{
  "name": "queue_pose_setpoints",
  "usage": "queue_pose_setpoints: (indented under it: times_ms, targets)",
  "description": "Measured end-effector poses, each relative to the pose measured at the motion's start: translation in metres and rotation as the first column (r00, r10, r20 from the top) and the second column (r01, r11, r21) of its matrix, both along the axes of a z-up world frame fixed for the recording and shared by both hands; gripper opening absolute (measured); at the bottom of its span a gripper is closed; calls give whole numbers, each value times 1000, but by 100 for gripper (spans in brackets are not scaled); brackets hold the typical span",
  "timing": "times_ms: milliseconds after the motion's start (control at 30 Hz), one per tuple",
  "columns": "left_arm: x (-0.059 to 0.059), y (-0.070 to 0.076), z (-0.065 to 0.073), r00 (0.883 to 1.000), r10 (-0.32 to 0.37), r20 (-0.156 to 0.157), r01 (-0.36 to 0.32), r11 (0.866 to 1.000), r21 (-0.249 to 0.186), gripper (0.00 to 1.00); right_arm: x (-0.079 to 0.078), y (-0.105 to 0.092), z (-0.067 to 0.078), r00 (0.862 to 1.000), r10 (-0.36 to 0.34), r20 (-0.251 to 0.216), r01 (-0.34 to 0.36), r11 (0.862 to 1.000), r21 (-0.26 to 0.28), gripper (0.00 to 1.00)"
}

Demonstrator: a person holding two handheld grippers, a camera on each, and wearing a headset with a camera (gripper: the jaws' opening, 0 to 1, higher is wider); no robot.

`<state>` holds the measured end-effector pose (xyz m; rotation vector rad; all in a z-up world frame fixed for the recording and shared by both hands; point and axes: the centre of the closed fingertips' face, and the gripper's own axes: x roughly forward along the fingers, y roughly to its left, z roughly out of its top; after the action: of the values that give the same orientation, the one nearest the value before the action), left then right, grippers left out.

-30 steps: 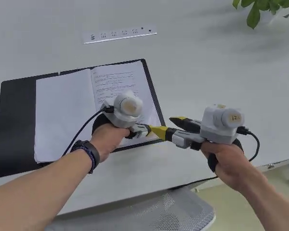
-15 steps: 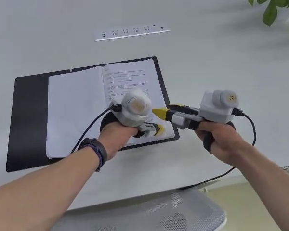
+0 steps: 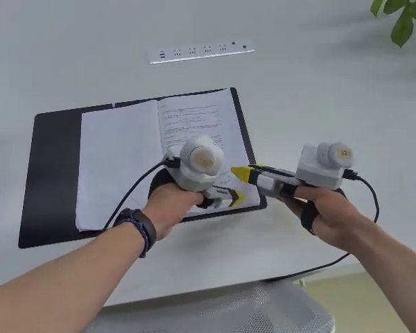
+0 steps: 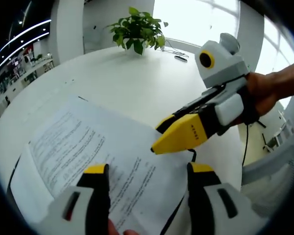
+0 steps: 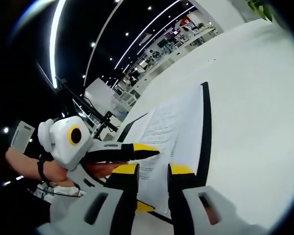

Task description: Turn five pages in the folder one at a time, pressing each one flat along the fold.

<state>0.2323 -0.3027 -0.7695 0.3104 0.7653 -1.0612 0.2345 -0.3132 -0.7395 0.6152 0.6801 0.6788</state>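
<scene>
Claws: my left claw (image 4: 147,171) hung released over the printed white paper page (image 3: 197,125); my right claw (image 5: 152,169), narrowly parted, held nothing beside its outer edge. I judged pinching one sheet only wisest. The black folder (image 3: 52,180) lay open on the white counter (image 3: 319,90).

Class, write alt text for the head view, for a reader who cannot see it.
The left gripper and right gripper, both hand-held, meet at the lower right corner of the printed page in an open black folder on a white table.
</scene>
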Motion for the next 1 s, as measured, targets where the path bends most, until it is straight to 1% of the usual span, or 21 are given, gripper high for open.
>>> queue_pose_setpoints:
  times_ms: [33, 67, 100, 200, 300, 333, 433, 533, 667, 800, 867, 900, 1000]
  targets:
    - [0, 1, 1, 1000, 3, 1, -3, 1000, 0, 64, -2, 0, 0, 1000, 0, -2, 0, 1000, -2, 18]
    - [0, 2, 1, 1000, 8, 0, -8, 1000, 0, 64, 0, -1, -1, 1000, 2, -7, -2, 1000, -3, 16]
    - [0, 3, 2, 1000, 16, -4, -17, 1000, -2, 64, 0, -1, -2, 1000, 0, -18, 0, 1000, 1, 13]
    - [-1, 6, 8, 999, 46, -11, -47, 999, -25, 64, -3, -4, -1, 999, -29, -21, 30, 999, 28, 8]
    - [-3, 10, 12, 998, 61, -7, -61, 998, -34, 64, -6, -2, 0, 999, -30, -20, 30, 999, 29, 2]
    - [-3, 13, 13, 998, 68, -5, -68, 997, -37, 64, -9, 1, 2, 999, -27, -21, 27, 999, 27, 1]
    - [-5, 20, 14, 996, 85, 0, -85, 996, -38, 64, -13, 6, 4, 999, -26, -32, 27, 999, 32, 0]
    - [-5, 29, 15, 995, 104, 2, -103, 994, -38, 65, -15, 11, 10, 999, -34, -24, 35, 999, 39, 0]
    - [-5, 37, 17, 994, 112, 6, -112, 993, -36, 65, -13, 15, 16, 999, -39, -17, 40, 998, 44, 0]
    - [-7, 45, 23, 992, 124, 10, -124, 991, -41, 65, -13, 18, 21, 999, -45, -24, 46, 998, 51, 0]
    - [-10, 51, 28, 991, 135, 17, -134, 990, -48, 64, -12, 19, 25, 999, -52, -18, 53, 997, 59, 0]
    - [-11, 55, 27, 990, 142, 17, -141, 989, -50, 64, -12, 21, 27, 998, -55, -21, 57, 996, 64, 0]
    - [-10, 67, 29, 986, 167, 16, -166, 985, -56, 64, -12, 25, 30, 999, -50, -11, 51, 997, 65, 0]
